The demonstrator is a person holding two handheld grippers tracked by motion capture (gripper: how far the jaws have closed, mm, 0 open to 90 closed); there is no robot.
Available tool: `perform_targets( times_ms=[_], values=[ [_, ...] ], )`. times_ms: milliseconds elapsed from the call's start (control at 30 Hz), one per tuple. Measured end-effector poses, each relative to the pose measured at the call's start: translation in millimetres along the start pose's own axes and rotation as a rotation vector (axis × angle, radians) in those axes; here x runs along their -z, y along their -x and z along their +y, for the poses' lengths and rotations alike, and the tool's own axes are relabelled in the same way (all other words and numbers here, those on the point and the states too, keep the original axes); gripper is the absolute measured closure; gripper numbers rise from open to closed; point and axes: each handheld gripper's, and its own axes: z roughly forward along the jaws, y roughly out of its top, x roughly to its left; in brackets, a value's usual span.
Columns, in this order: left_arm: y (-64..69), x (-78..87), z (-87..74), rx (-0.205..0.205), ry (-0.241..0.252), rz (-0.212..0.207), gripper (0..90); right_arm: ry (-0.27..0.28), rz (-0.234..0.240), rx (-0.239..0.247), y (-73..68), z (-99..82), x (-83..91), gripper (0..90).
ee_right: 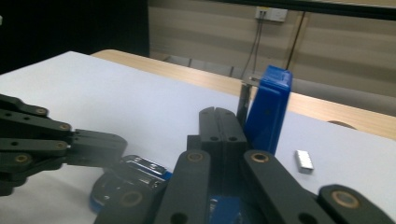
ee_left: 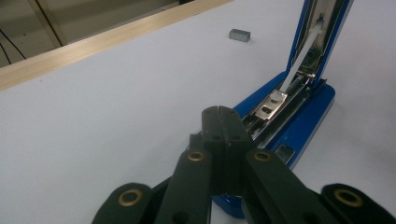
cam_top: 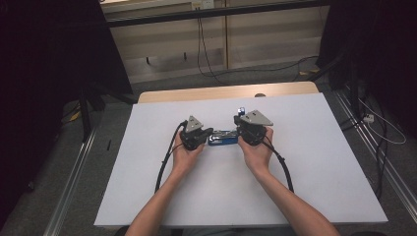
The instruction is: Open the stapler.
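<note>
Here both claws are seen closed, jaws pressed flat together with nothing between them: the left gripper (ee_left: 222,114) rests its shut tips on the near end of the stapler's base (ee_left: 299,126), and the right gripper (ee_right: 222,116) stands just beside the raised lid (ee_right: 268,109), which it seems to prop upright, though contact cannot be made out for certain. The blue stapler (cam_top: 222,137) is found near the middle of the white table (cam_top: 305,187), lying between the two hands, its long axis running across from one gripper (cam_top: 196,133) to the other (cam_top: 252,129). From the left claw the base stretches straight ahead; the hinge end is at the right claw, so each hand is about equally near its own end. The open channel (ee_left: 275,105) in the base serves as the only container here, and its metal rail and pusher are shown, while whether any staples sit in it cannot be told. A small strip of staples (ee_right: 304,161) lies loose on the table beyond the stapler, apart from it, nearer the right hand; it is judged the thing to be fetched next, which calls for the right jaws to be opened.
</note>
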Motion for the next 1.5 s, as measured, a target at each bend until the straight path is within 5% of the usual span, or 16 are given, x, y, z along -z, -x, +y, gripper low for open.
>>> perform_targets(
  times_ms=[300,400,1000,1500],
  values=[
    [2.3,0.2,0.3,-0.027,-0.007,0.01,90.0,0.0,-0.058,-0.018,23.6,-3.4,6.4,90.0],
    [1.3,0.2,-0.1,-0.02,-0.005,0.006,90.0,-0.019,-0.053,-0.102,40.8,-7.6,7.5,90.0],
    [1.3,0.2,0.2,-0.02,-0.007,0.006,90.0,-0.073,-0.062,-0.06,56.2,-19.3,9.5,90.0],
    [2.1,0.2,-0.5,-0.013,0.0,0.01,90.0,-0.126,-0.014,-0.05,69.8,-28.9,7.3,90.0]
  ],
)
